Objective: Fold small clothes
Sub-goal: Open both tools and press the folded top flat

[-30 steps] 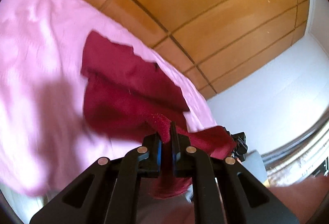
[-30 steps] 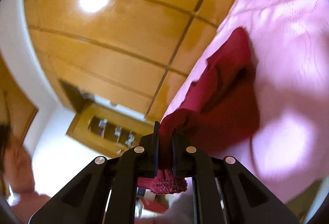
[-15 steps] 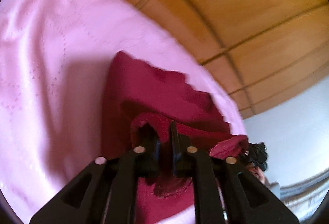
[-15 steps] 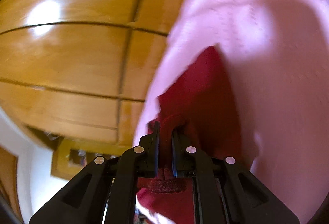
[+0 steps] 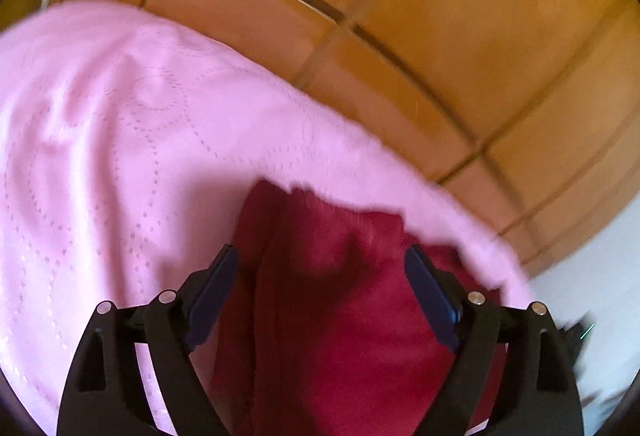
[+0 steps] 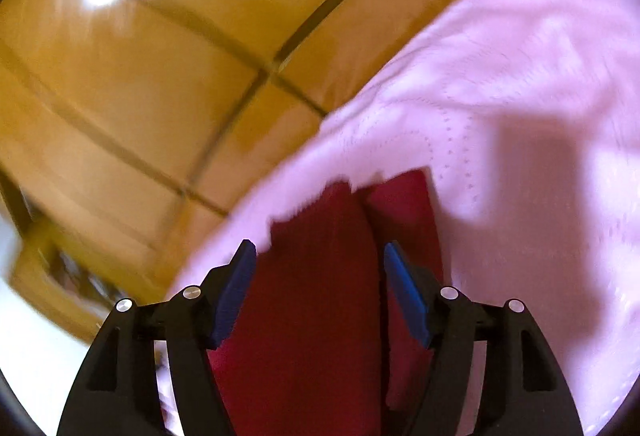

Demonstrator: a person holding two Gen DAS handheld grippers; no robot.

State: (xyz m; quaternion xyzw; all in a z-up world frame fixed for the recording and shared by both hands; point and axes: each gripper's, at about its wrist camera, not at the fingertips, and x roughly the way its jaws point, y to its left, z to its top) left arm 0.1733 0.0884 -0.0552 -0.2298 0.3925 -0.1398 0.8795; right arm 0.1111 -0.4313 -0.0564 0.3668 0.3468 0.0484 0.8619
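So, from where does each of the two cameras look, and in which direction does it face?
Left wrist: sits on the left gripper, looking along its open fingers down at the dark red garment on the pink quilt.
Right wrist: sits on the right gripper, fingers open, facing the same garment.
Both share garment, quilt and wooden panelling.

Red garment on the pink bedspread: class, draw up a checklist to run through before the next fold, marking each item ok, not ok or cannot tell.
1. Left gripper open, free of cloth: ok.
2. Right gripper open, free of cloth: ok.
3. Red garment resting on the pink bedspread: ok.
4. Garment's far edges aligned: not ok, the far edge looks stepped in the right wrist view.
5. Fold lying flat: cannot tell, both views are blurred.
6. Near edge of garment in view: not ok, the grippers hide it.
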